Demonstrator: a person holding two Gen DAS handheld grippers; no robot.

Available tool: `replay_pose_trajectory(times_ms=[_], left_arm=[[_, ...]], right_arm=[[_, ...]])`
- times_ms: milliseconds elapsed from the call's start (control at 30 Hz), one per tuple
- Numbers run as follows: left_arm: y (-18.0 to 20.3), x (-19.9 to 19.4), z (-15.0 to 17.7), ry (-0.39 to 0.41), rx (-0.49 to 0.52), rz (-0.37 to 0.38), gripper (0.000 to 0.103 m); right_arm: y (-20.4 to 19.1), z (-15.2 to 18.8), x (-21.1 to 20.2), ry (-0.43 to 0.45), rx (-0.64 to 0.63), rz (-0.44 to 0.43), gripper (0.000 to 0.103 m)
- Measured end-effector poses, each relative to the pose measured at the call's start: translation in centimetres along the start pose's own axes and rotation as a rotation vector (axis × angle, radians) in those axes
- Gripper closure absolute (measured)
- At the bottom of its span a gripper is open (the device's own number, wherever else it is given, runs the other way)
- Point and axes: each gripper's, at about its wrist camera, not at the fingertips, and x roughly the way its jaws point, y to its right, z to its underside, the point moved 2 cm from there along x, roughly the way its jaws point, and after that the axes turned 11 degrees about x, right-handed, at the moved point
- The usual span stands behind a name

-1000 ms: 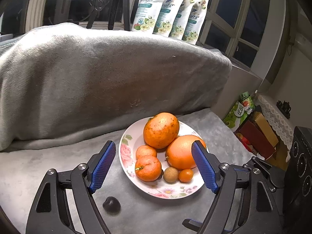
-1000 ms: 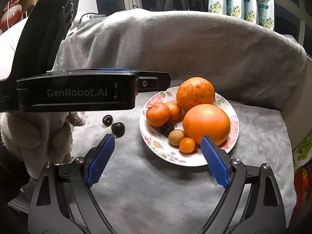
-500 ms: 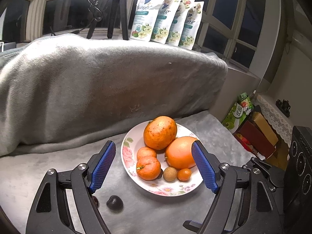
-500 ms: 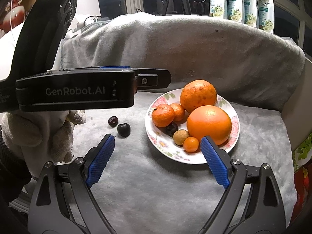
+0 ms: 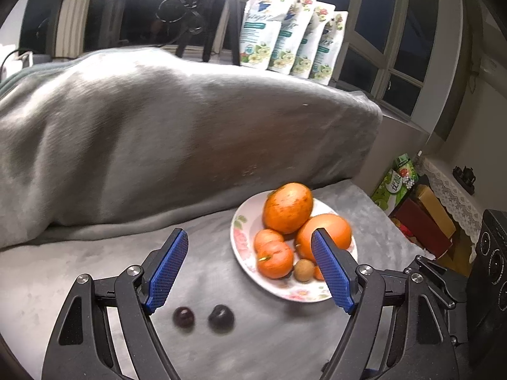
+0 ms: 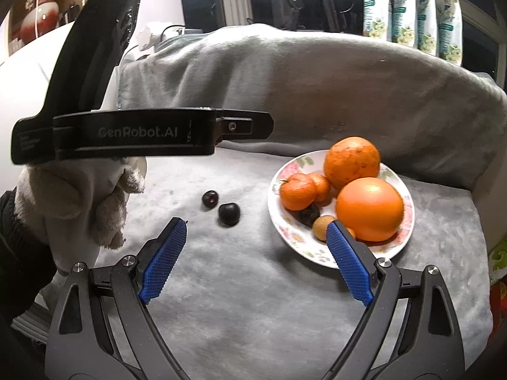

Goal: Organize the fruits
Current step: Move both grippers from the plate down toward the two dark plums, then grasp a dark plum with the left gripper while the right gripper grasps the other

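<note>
Dark cherries [image 5: 202, 316], two, lie beside the plate [image 5: 240, 247]; both tongs [image 5: 248, 267] [image 6: 256, 258] gape empty.

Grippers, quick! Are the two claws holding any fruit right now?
Left gripper: open, holding nothing.
Right gripper: open, holding nothing.

At centre right, a white plate [image 6: 407, 231] with a pink floral rim holds orange citrus [image 6: 369, 209], a tan longan [image 6: 320, 228] and one dark fruit [image 6: 309, 215]. Left of it lie two near-black cherries [image 6: 228, 213] on a grey blanket [image 6: 253, 300]. Both grippers are black with blue textured pads [image 6: 163, 261]. A white glove [image 6: 79, 202] shows at left.
</note>
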Motion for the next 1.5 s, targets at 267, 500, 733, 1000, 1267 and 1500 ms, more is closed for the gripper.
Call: replay_pose_trajectory(times_ms=[267,500,733,1000,1267,1500], left_arm=[[-2.6,0.2,2.0,-0.046,-0.080,0.021,0.026],[-4.1,0.2,4.1,-0.089,-0.103,0.042,0.039],[-4.8,-0.1,6.4,-0.144,-0.072,0.063,0.051],[-4.8,0.8,7.8,-0.185,-0.046,0.084,0.063],[-5.3,1.8,8.4,-0.209,-0.039,0.083,0.067],[-5.9,2.7,8.5,-0.222,-0.033,0.079,0.069]], right_arm=[[-0.8,0.5,1.2,-0.036,-0.013,-0.027,0.011],[-1.4,0.8,2.4,-0.071,-0.019,-0.051,0.022],[-0.8,1.4,3.8,-0.121,0.010,-0.062,0.037],[-0.4,1.8,4.3,-0.155,0.020,-0.069,0.049],[-0.9,1.5,5.8,-0.172,0.010,-0.059,0.058],[-1.3,1.3,7.2,-0.186,0.005,-0.039,0.062]])
